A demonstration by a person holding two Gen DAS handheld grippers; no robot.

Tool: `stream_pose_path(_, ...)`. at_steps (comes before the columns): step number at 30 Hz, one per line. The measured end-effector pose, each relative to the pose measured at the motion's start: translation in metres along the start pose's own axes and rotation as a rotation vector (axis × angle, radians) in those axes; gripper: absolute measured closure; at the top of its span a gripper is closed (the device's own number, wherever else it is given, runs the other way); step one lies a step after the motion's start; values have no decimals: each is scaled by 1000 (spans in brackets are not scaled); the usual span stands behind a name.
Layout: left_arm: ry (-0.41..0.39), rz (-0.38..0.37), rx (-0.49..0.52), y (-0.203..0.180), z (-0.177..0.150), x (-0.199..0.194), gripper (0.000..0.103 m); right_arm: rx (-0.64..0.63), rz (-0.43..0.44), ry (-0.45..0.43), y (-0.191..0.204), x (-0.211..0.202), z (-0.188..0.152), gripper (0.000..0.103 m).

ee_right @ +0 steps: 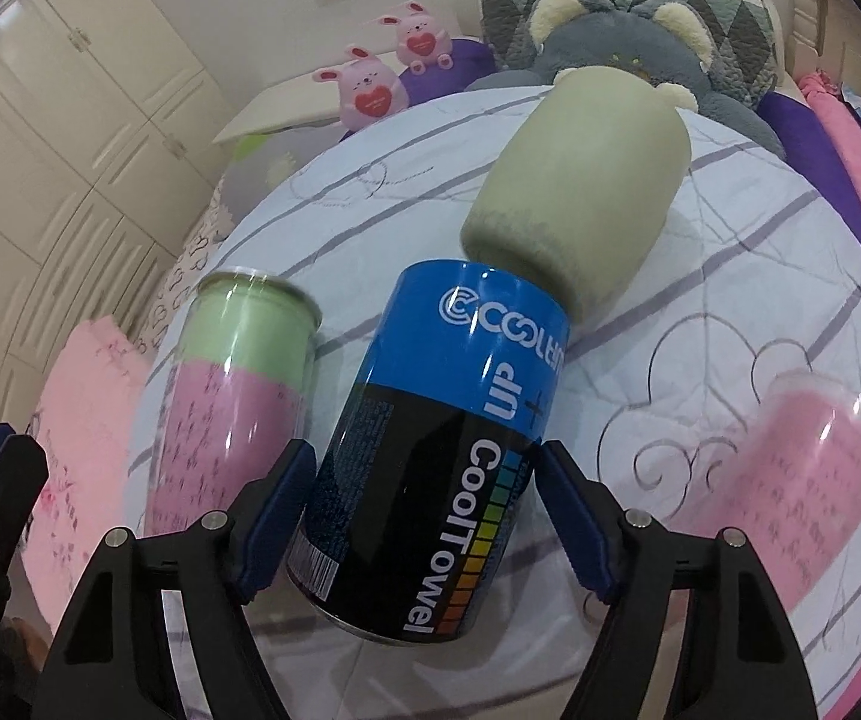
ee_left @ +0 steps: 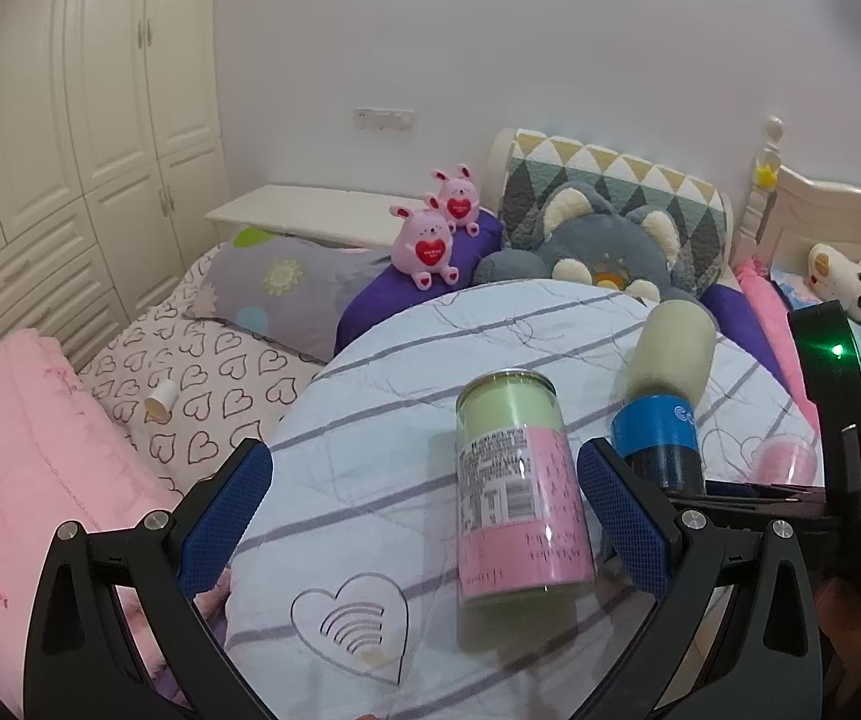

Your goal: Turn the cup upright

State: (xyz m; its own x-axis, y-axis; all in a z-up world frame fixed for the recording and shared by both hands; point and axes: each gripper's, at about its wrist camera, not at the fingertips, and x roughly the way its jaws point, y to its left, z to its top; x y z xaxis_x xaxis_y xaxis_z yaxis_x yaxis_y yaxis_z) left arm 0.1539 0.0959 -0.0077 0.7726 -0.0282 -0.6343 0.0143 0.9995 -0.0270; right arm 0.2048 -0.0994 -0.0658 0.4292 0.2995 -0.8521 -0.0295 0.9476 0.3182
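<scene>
Your left gripper (ee_left: 424, 516) is spread wide, its jaws either side of the clear cylindrical cup with pink and green lining (ee_left: 514, 492), which lies on the striped quilt (ee_left: 370, 360) toward its near edge. Close at mid-body before tipping. Your right gripper (ee_right: 424, 516) brackets the blue-and-black towel can (ee_right: 430, 450); contact unclear.

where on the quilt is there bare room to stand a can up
Bare striped quilt lies left of the green-and-pink can, around the stitched heart, and beyond it toward the pink bunnies. It is crowded on the right: blue Cool Towel can, beige cup and pink can.
</scene>
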Motion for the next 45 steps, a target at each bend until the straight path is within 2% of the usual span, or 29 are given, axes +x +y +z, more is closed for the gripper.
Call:
stream_pose_path(3, -9, 5, 11, -1, -5, -11, 0, -14, 7, 4, 4, -4, -8, 28)
stream_pose_path(6, -12, 9, 14, -1, -10, -20, 0, -23, 18, -14, 7, -13, -16, 33)
stream_pose_path(10, -6, 9, 14, 2, -20, -30, 0, -58, -6, -31, 16, -25, -25, 33)
stream_pose_path(17, -4, 32, 8, 10, -34, -44, 0, -95, -40, -24, 30, -17, -42, 34)
stream_pose_path(23, 3, 45, -4, 14, -37, -43, 0, -96, -56, -46, 32, -18, -46, 33)
stream_pose_path(37, 51, 60, 10, 9, -40, -21, 0, -132, -88, -32, 37, -10, -45, 31)
stream_pose_path(45, 34, 60, 15, 13, -43, -34, 0, -128, -82, -43, 38, -21, -58, 31)
